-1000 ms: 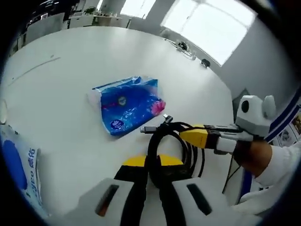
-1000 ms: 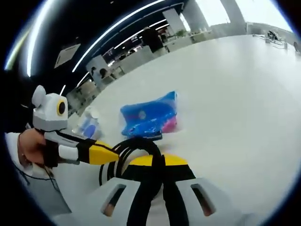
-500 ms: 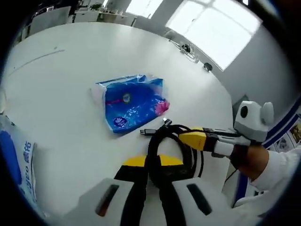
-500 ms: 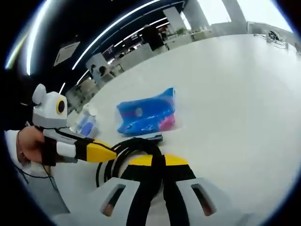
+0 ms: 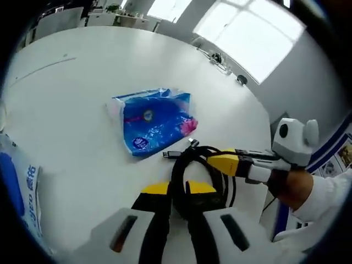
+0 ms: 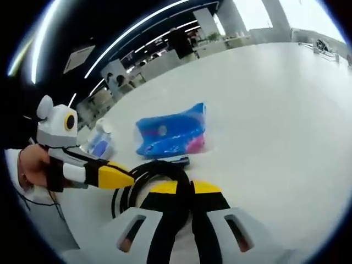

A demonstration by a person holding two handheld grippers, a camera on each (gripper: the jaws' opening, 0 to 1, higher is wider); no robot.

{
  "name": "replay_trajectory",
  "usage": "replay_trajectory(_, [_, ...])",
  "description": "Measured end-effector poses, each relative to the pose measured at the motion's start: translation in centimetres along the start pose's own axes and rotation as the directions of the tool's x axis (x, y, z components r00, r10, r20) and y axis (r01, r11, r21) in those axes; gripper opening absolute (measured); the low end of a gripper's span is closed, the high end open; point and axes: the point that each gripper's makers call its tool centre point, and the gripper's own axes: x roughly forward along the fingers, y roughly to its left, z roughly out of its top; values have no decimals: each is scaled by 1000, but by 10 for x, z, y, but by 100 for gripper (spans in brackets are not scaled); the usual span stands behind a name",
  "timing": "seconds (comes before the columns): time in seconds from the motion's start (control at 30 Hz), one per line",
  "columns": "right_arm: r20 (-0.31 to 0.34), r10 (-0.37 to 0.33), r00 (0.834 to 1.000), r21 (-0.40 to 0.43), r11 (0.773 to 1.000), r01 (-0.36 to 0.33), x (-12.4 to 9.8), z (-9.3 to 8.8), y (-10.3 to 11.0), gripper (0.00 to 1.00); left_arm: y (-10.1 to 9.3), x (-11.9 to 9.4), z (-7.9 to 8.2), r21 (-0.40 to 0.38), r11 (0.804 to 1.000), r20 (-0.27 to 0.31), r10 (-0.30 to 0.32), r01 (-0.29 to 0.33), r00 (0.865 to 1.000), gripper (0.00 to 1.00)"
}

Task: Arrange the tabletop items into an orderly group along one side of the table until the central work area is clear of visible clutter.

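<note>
Left gripper (image 5: pixel 177 190): two black jaws with yellow tips, rising from a pale grey body. Each grey side panel carries one dark oblong slot. Seen from the right gripper view, the same unit (image 6: pixel 127 177) has a yellow wedge-shaped nose, a black mid-section and a white band.

Right gripper (image 6: pixel 184 190): identical build, with yellow-tipped black jaws, a grey housing and two dark slots. In the left gripper view (image 5: pixel 212 160) it shows a yellow nose, thin black rods and a white collar.

The person wears a white sleeve (image 5: pixel 330 192) and a dark hand strap (image 5: pixel 275 179).
</note>
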Motion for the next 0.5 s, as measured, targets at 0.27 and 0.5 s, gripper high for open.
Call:
replay_trajectory(0.27, [-1,-4,1000,-14,1000,4,0,1,0,7,-1,-1,0,20,1000,1,-7,7,1000,12])
replay_trajectory(0.5, [-3,-9,1000,-22,1000,9,-1,1,-1,9,-1,-3,1,36,999,10,-12,11,1000,15])
